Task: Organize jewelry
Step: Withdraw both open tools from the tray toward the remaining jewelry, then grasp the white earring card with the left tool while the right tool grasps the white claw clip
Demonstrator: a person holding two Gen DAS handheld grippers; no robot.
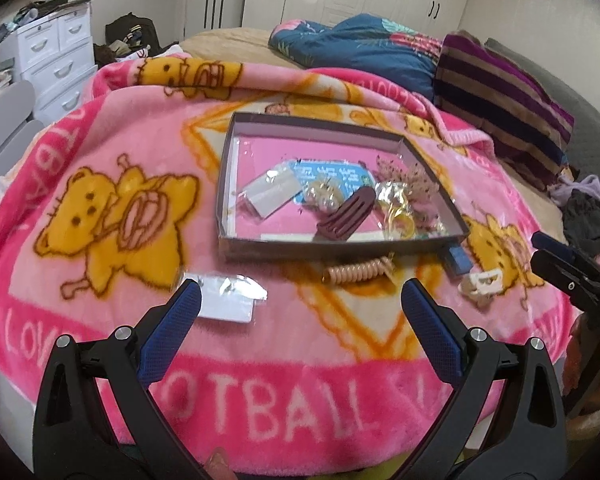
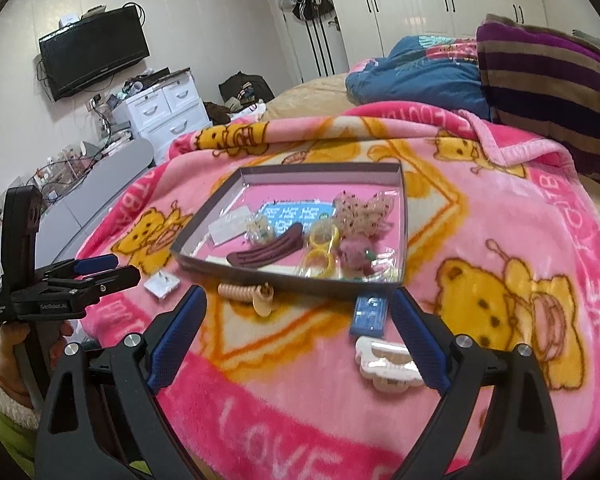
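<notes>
A shallow dark box [image 1: 342, 247] [image 2: 260, 270] lies on the pink blanket and holds a brown hair clip [image 1: 346, 214] [image 2: 266, 252], yellow rings [image 2: 320, 248], packets and fuzzy hair ties. In front of it lie a peach spiral hair tie [image 1: 356, 273] [image 2: 244, 294], a small blue box [image 1: 458, 260] [image 2: 370, 314], a white claw clip [image 1: 482, 283] [image 2: 386, 364] and a clear earring packet [image 1: 230, 298] [image 2: 162, 284]. My left gripper [image 1: 300, 304] [image 2: 108, 270] is open and empty above the blanket. My right gripper [image 2: 298, 314] [image 1: 548, 248] is open and empty, its right finger beside the claw clip.
The pink bear blanket [image 1: 100, 200] covers the bed. A striped purple pillow [image 1: 500, 100] and a blue quilt [image 1: 360, 48] lie behind the box. White drawers [image 1: 56, 56] stand to the far left, and a TV [image 2: 94, 52] hangs on the wall.
</notes>
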